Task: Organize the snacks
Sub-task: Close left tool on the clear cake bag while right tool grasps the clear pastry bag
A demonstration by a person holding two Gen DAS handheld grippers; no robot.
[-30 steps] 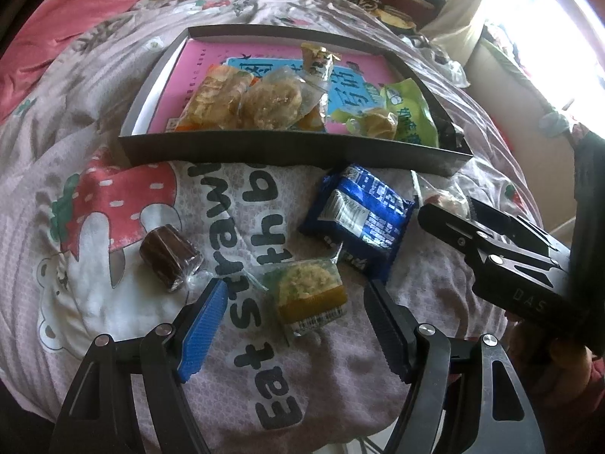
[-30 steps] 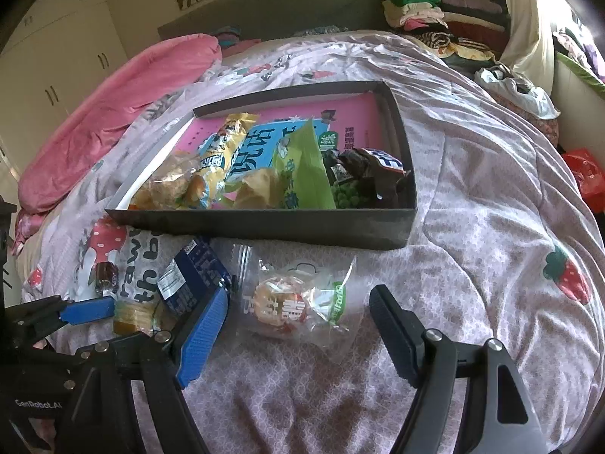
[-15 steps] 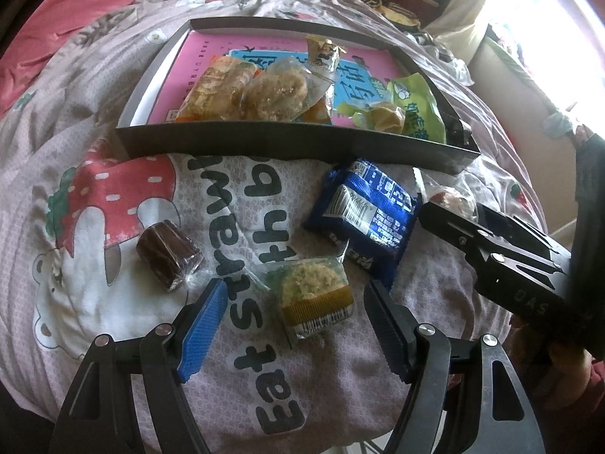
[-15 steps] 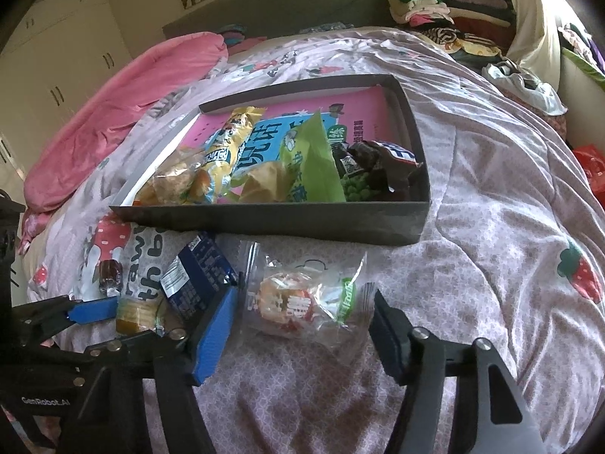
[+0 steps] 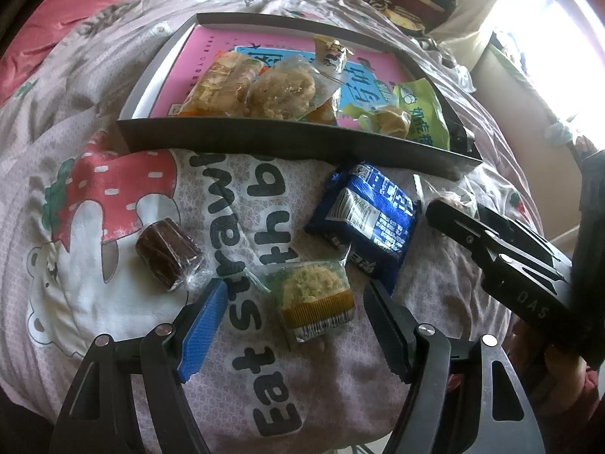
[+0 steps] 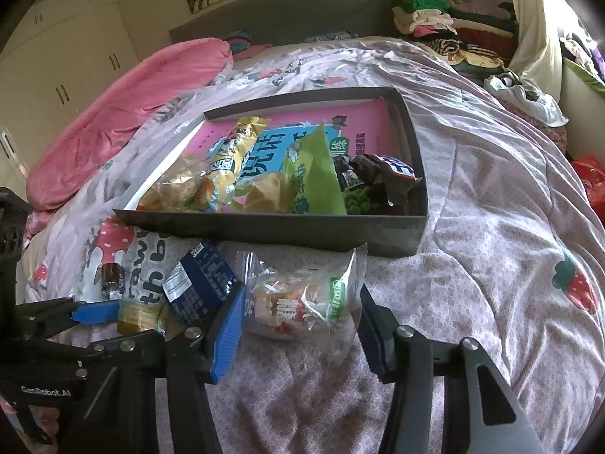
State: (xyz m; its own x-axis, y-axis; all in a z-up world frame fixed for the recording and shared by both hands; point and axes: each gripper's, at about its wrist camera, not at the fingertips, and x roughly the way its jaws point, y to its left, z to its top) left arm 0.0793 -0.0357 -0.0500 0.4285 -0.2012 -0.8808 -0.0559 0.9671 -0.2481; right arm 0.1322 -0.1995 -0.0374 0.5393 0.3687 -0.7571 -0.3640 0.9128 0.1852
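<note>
A dark shallow box (image 5: 295, 143) on the bed holds several snack packets on a pink book. In front of it lie a blue packet (image 5: 366, 215), a brown wrapped cake (image 5: 166, 253) and a crumb-topped cake (image 5: 314, 299). My left gripper (image 5: 295, 287) is open, low over the quilt, with the crumb cake between its fingers, untouched. In the right wrist view a clear bag with a round pastry (image 6: 298, 302) lies between the jaws of my right gripper (image 6: 302, 295). Those jaws are closing; the pads reach the wrapper's loose edges and do not squeeze the pastry.
The quilt (image 6: 491, 265) is soft and creased, with a strawberry print. A pink duvet (image 6: 124, 113) lies at the far left, and piled clothes (image 6: 438, 22) are at the back right. The box wall (image 6: 264, 230) stands just beyond the bag. A hand (image 5: 559, 370) holds the right gripper.
The right gripper's jaws have narrowed around the clear pastry bag. The left gripper stays open over the crumb cake, and no snack has moved.
</note>
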